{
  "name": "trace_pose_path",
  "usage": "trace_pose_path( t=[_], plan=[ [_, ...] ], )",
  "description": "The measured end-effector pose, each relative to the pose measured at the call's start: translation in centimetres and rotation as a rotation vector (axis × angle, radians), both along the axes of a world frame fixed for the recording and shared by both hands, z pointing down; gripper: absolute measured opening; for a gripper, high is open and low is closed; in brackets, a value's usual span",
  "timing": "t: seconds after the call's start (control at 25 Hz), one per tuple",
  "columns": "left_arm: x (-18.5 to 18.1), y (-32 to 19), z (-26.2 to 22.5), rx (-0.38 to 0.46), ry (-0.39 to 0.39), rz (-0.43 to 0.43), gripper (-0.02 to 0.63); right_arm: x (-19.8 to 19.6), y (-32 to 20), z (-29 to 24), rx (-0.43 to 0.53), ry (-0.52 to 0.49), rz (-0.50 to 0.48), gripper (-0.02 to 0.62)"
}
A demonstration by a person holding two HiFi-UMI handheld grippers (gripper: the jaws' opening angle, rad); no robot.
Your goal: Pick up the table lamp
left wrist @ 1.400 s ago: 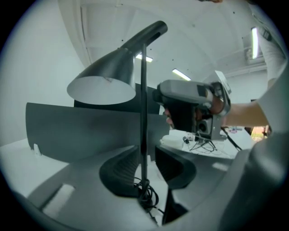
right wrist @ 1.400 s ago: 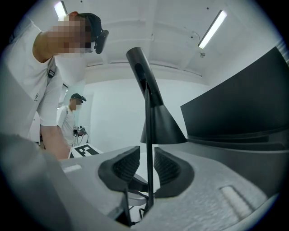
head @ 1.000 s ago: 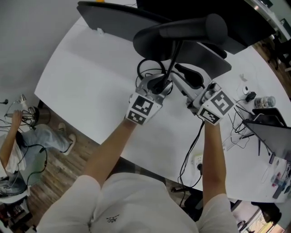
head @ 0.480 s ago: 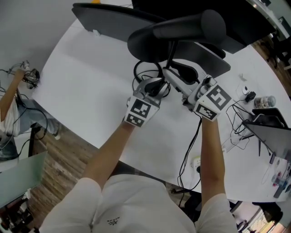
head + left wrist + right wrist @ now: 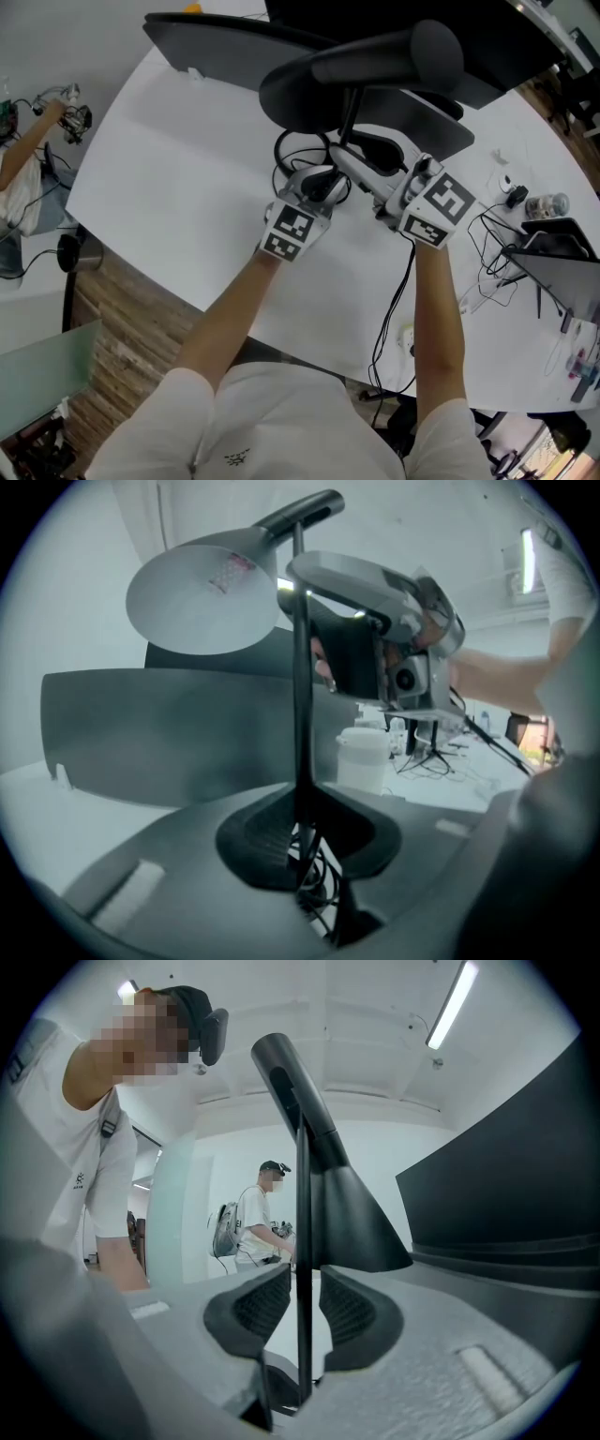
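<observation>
The black table lamp has a wide shade (image 5: 375, 66) and a thin stem (image 5: 349, 117) and stands on the white table (image 5: 178, 178). My left gripper (image 5: 323, 183) reaches the stem low down from the left. In the left gripper view its jaws are closing, and the dark pads (image 5: 258, 841) meet the stem (image 5: 300, 667) on both sides. My right gripper (image 5: 394, 187) comes in from the right. In the right gripper view the stem (image 5: 303, 1204) runs between its pads (image 5: 352, 1312), with a thin gap on each side.
A black cord coil (image 5: 291, 150) lies by the lamp's foot. A dark panel (image 5: 234, 37) stands behind the lamp. Cables, a small jar (image 5: 547, 206) and a power strip (image 5: 412, 333) lie to the right. A white cup (image 5: 364, 757) stands further back. The table's edge runs close at front left.
My left gripper has sunk a little along the stem and its jaws have come together round it. The right gripper has stayed put. A person at the far left has moved.
</observation>
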State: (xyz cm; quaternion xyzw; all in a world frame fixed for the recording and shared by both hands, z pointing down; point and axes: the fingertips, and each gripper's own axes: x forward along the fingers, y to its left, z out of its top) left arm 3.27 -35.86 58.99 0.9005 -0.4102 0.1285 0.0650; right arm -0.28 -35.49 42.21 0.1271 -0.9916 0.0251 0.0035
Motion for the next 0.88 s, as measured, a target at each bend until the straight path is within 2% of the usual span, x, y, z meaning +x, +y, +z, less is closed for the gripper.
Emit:
trace_pose_path(
  t=[0.28,0.36,0.88],
  plan=[
    [0.15,-0.01,0.08,-0.015,0.006,0.012,0.048,0.04,0.06,-0.32,-0.018,-0.017,-0.01,0.083],
    [0.06,-0.08,0.05,-0.018,0.012,0.009,0.048,-0.13,-0.03,-0.53,-0.007,-0.016,0.001,0.048],
    [-0.09,0.31,0.2,-0.032,0.024,0.015,0.046,-0.07,0.22,-0.51,-0.001,-0.044,0.048,0.038]
  ],
)
